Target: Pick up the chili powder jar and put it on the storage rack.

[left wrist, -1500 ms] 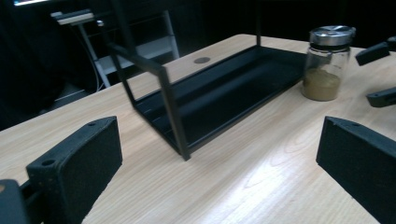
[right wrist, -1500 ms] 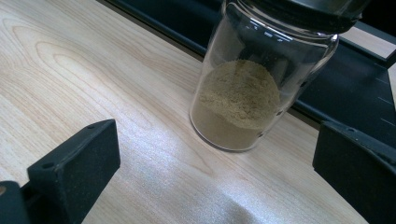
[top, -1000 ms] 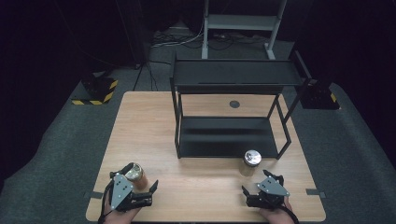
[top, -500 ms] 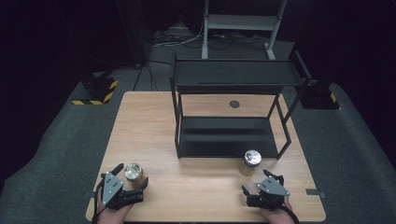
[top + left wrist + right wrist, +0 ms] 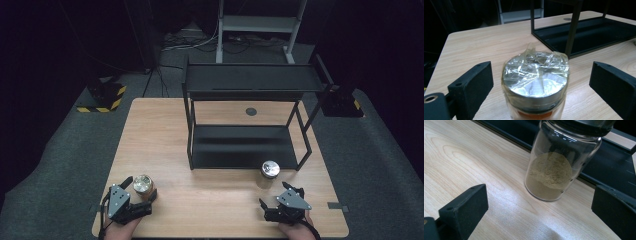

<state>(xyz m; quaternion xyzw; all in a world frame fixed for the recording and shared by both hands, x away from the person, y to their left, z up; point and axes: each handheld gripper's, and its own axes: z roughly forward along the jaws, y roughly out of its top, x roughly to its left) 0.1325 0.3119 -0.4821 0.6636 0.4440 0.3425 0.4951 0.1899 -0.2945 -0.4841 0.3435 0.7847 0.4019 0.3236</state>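
Observation:
A glass jar [image 5: 143, 184] with a silver lid wrapped in clear film [image 5: 535, 80] and orange contents stands upright near the table's front left. My left gripper [image 5: 139, 194] has it between its jaws; they have just been closing, and a gap shows on each side in the left gripper view, where that gripper [image 5: 541, 83] stands open. A second jar [image 5: 270, 172] holding tan powder [image 5: 550, 176] stands at the front right, by the rack. My right gripper [image 5: 274, 194] is open just short of it, with bare wood between its jaws [image 5: 536, 207].
A black two-level metal rack [image 5: 250, 80] stands on the middle and back of the wooden table [image 5: 165, 135], its lower tray [image 5: 599, 30] close behind both jars. A round grommet [image 5: 251, 111] sits at the back. The table's front edge runs just under both hands.
My left gripper has slid left and sunk lower around the silver-lidded jar. The right gripper and the powder jar have stayed in place.

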